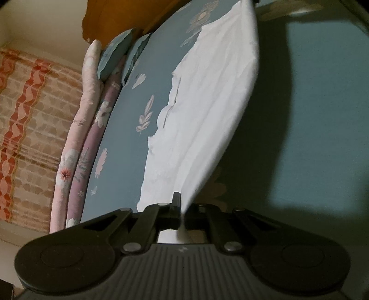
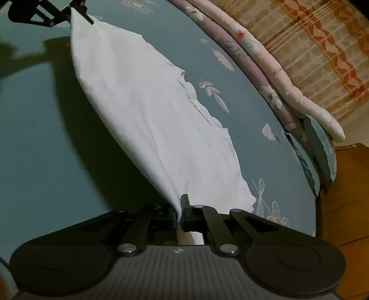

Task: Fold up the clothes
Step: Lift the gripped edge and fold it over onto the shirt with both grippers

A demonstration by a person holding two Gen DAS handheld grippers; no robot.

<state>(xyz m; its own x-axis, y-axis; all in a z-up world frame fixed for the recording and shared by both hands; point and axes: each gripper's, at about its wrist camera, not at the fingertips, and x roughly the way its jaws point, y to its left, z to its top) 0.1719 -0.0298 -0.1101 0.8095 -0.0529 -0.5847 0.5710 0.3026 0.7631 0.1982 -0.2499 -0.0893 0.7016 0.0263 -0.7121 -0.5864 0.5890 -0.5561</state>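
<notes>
A white, thin cotton garment (image 1: 207, 110) hangs stretched between the two tools above a bed covered with a blue sheet printed with pale flowers and leaves (image 1: 129, 143). The left hand-held gripper (image 1: 181, 207) has its black jaws pressed together on one corner of the white cloth, which bunches into a narrow twist where it passes between them. The right hand-held gripper (image 2: 178, 211) is likewise closed tight on the opposite corner, the fabric pinched to a thin fold between its jaws. In the right wrist view the left hand-held gripper (image 2: 78, 13) shows at the top left, clamped on the far end of the garment (image 2: 156, 115). The held edge runs taut from one tool to the other, while the lower edge of the cloth, with a seam and a ragged outline, lies on the blue sheet (image 2: 34, 143). The lifted cloth throws a dark shadow (image 1: 265, 129) on the sheet beneath it. Along the far side of the bed lie a rolled pink floral quilt (image 1: 76, 147) and a purple floral one (image 1: 87, 166) just beside it, with an orange-and-beige patterned curtain (image 1: 27, 110) behind them.
</notes>
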